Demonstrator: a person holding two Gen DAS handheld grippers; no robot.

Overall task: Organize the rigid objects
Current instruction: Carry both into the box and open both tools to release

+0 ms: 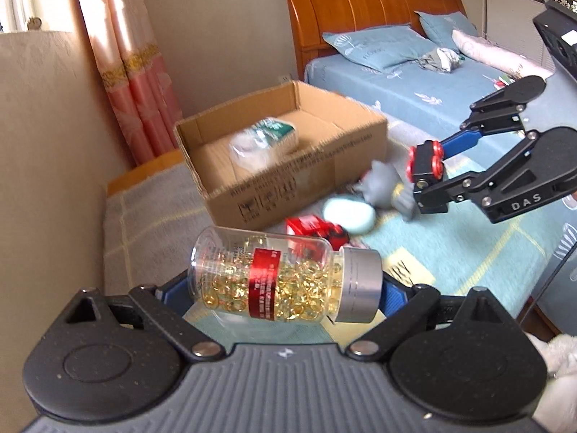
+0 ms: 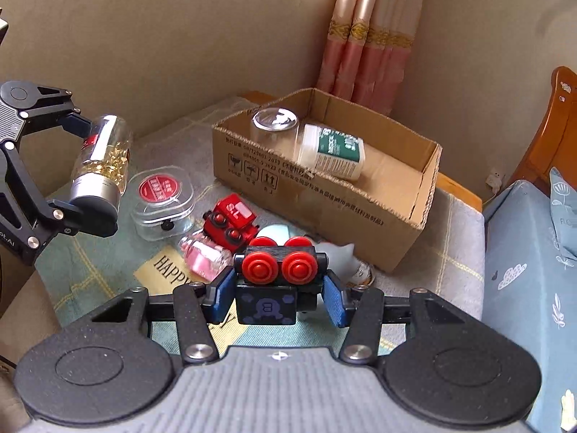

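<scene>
Blue pads of my right gripper (image 2: 276, 297) are clamped on a black toy block with red wheels (image 2: 277, 278), gripping it across its short sides, wheels facing up and away from me; my left gripper (image 1: 286, 287) stands wide but full, pinching a clear bottle of golden capsules (image 1: 285, 276) end to end, base against one pad and silver cap against the other, so its long axis runs straight across the jaws. Both loads hang clear above the patterned mat (image 2: 454, 252). Ahead of both tools sits the open cardboard box (image 2: 414, 176), already holding a white bottle with a green label (image 2: 330, 151) lying on its side next to a clear jar. From my right tool the box lies forward and slightly right, its near wall just past the clutter; from my left tool it is straight ahead and about as near. Still on the mat between me and the box are a red toy car (image 2: 230, 223), a pink bottle (image 2: 205, 256) and a clear round case with a red lid (image 2: 162, 198). I judge either load must clear the near wall before dropping in
</scene>
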